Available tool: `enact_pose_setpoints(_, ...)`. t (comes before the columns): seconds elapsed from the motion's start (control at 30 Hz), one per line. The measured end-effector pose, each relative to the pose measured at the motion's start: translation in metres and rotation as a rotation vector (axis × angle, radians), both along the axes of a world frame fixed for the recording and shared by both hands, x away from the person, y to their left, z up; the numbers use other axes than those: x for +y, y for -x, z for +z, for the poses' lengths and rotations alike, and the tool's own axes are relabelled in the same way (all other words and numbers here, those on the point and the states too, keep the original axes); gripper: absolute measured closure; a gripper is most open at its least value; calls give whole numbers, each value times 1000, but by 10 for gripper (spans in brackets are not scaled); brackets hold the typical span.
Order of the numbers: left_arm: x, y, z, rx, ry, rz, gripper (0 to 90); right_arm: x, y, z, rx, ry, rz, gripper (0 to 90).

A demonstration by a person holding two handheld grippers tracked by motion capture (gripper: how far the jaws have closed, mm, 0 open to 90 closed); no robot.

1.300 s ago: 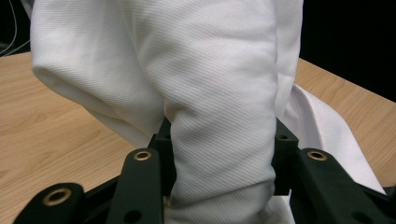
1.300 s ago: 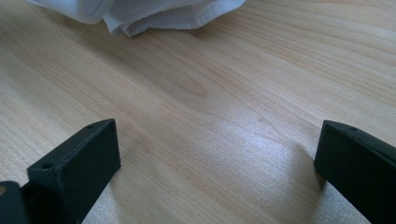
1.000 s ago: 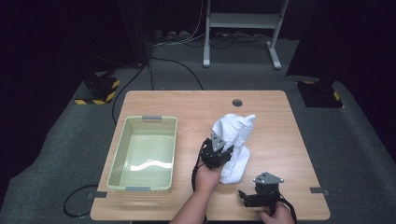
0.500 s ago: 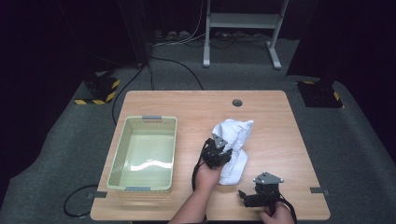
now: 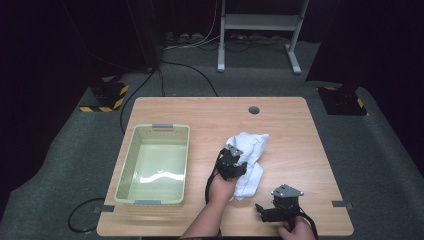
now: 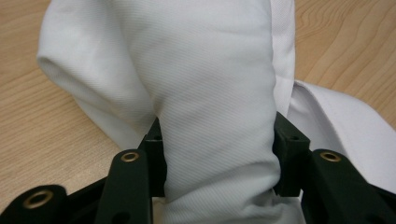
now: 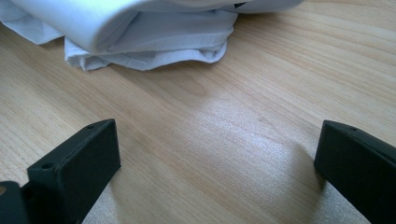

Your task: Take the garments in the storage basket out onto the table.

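**Left tongs on white cloth, right tongs wide apart over bare counter**

Left tongs [image 5: 234,159] sit on the near-left part of the white cloth [image 5: 248,156]. In the left gripper view a thick fold of the cloth [image 6: 215,116] fills the gap between the two black jaws, and both pads touch it. Jaws have just been opening, with the fold between them; grip looks loose but contact holds on both sides. The person's left hand [image 5: 220,186] comes up from the near edge of the counter [image 5: 290,125], just near-side of the cloth.

Right tongs [image 5: 265,212] lie near the front edge of the counter, near-right of the cloth and apart from it. Jaws wide apart, nothing between them, only wood grain under them in the right gripper view. The cloth [image 7: 140,32] shows beyond these jaws, its folded edge flat on the wood. Right hand [image 5: 295,231] holds the gripper body at the counter's front edge.

The cloth is crumpled, lying on the counter a little right of centre, running from its far end toward the near side. A pale green basket [image 5: 131,165] stands to the left of the cloth, well apart. A round cable hole [image 5: 254,109] sits beyond the cloth, near the far edge.
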State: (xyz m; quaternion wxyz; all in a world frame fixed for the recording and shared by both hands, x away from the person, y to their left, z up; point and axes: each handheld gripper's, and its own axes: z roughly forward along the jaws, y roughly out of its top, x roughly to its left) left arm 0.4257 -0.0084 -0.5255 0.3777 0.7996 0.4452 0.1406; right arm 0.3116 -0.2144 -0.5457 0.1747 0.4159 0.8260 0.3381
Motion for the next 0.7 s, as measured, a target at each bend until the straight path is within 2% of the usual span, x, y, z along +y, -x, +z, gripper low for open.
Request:
enact_pose_setpoints(0.23, -1, -3, -1, 20, -11, -13, 489, 0, 0, 0, 0, 0, 0, 1)
enact_pose_setpoints(0.37, -1, -4, -1, 36, -7, -29, 448, 0, 0, 0, 0, 0, 0, 1)
enact_pose_setpoints(0.47, -1, -5, 0, 43, -10, -34, 370, 0, 0, 0, 0, 0, 1, 1)
enact_pose_setpoints(0.7, -1, -4, 3, 25, -19, -34, 181, 0, 0, 0, 0, 0, 1, 1)
